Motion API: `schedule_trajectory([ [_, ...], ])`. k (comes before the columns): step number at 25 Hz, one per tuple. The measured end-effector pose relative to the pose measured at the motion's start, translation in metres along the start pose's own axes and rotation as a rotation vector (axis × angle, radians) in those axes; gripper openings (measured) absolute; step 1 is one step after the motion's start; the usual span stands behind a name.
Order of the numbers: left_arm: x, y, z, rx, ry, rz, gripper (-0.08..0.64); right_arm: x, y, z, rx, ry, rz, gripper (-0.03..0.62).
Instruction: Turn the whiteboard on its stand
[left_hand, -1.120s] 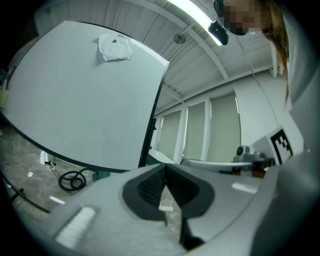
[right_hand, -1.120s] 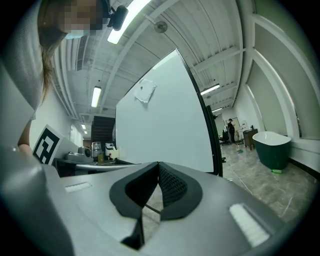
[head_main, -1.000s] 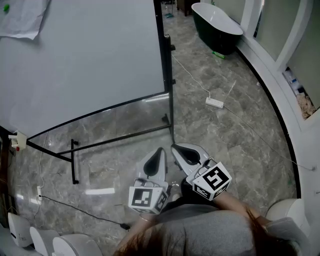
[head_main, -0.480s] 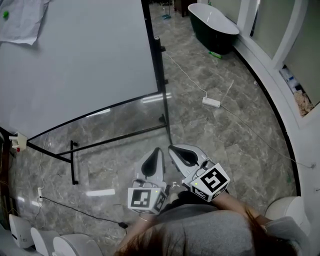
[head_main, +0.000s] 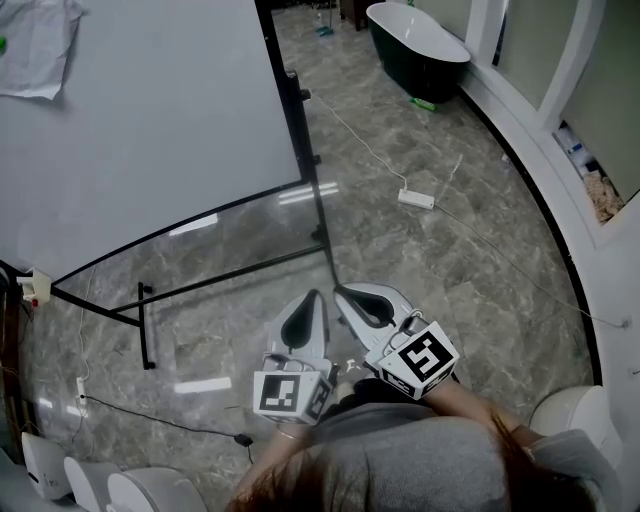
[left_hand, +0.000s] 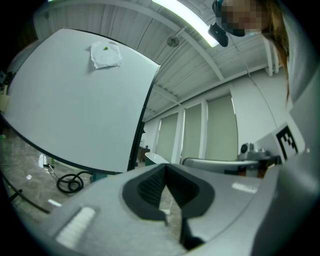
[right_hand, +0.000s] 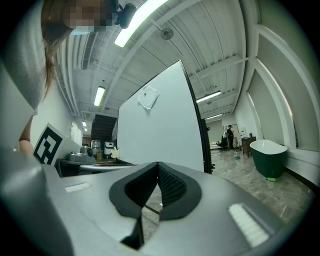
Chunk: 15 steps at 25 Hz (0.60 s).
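- Left claw (head_main: 318, 298) is clenched with nothing between its jaws, held level in front of the person.
- Right claw (head_main: 342, 291) is clenched and empty too, its tip just beside the left's.
- Whiteboard (head_main: 140, 130) stands on its black stand (head_main: 312, 200), ahead and to the left, apart from both claws.
- Paper sheet (head_main: 35, 45) hangs at the board's upper corner.
- Dark bathtub (head_main: 415, 50) and white power strip (head_main: 416, 199) sit on the marble floor (head_main: 480, 300) beyond.

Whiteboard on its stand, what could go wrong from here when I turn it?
Both the left gripper and right gripper are shut and short of the whiteboard frame, so a push could slip. The power strip cable lies beside the stand, possibly snagging. The paper sheet on the board might drop off.
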<state>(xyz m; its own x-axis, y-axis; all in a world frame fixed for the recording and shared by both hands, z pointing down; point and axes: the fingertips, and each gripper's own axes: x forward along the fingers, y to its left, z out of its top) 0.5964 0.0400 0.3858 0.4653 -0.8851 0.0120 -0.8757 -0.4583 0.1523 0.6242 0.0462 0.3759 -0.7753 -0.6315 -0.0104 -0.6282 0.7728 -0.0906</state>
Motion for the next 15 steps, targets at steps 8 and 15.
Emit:
schedule_trajectory([
  [8, 0.008, -0.007, -0.001, 0.004, 0.01, -0.01, -0.005, -0.002, -0.008, -0.001, 0.002, -0.002, 0.002, 0.003],
  [15, 0.012, -0.006, 0.001, 0.006, 0.007, -0.013, -0.005, 0.001, -0.008, 0.0, -0.005, 0.003, 0.014, 0.003],
])
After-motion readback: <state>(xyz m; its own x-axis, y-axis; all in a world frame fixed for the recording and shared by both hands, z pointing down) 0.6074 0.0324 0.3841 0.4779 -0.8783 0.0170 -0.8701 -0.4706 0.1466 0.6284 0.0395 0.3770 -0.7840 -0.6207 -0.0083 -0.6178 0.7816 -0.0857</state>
